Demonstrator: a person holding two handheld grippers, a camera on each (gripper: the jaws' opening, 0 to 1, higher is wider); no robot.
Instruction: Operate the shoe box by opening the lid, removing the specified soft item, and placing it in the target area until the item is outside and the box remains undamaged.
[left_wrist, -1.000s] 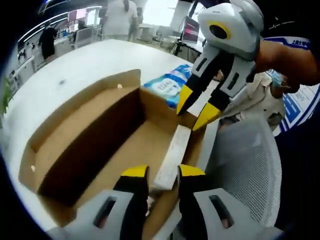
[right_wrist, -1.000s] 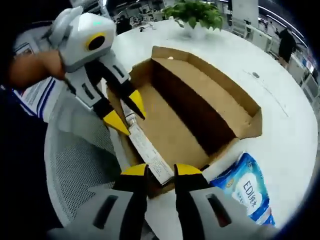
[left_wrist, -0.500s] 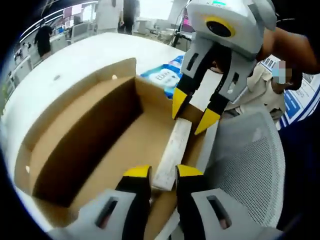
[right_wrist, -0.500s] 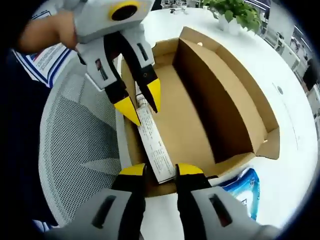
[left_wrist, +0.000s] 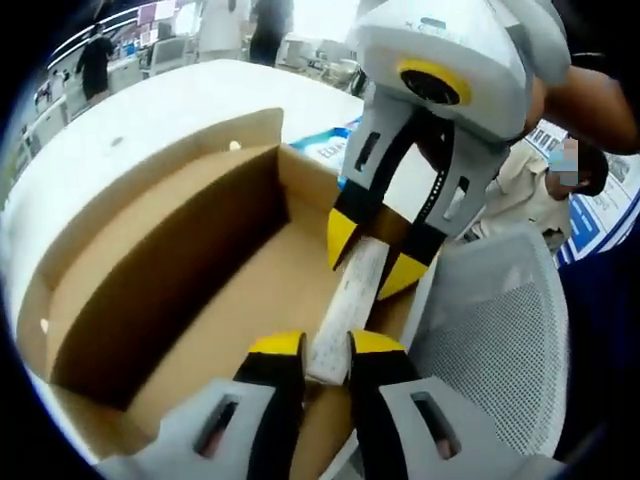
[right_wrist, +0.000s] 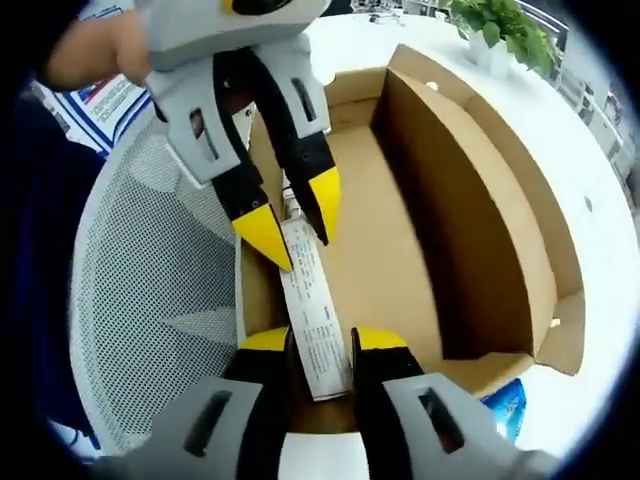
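The brown shoe box (left_wrist: 190, 250) lies open on the white table, and its inside (right_wrist: 390, 240) is bare. A white label strip (left_wrist: 342, 300) runs along the box's side wall nearest the chair. My left gripper (left_wrist: 325, 345) straddles that wall with both yellow tips pressed against it. My right gripper (left_wrist: 372, 255) comes in from above and clamps the same wall a short way farther along. In the right gripper view the right gripper (right_wrist: 320, 340) holds the label strip (right_wrist: 312, 310), with the left gripper (right_wrist: 293, 220) just beyond. A blue soft pack (left_wrist: 322, 147) lies outside the box.
A white mesh chair (left_wrist: 495, 330) stands right against the gripped wall, also the chair (right_wrist: 160, 270). The blue pack's corner (right_wrist: 505, 402) peeks out past the box's end. A potted plant (right_wrist: 510, 28) stands on the table (left_wrist: 150, 105). People and desks are far behind.
The two grippers have come closer together along the labelled wall. Both views have shifted nearer over the box, and less of the blue pack shows.
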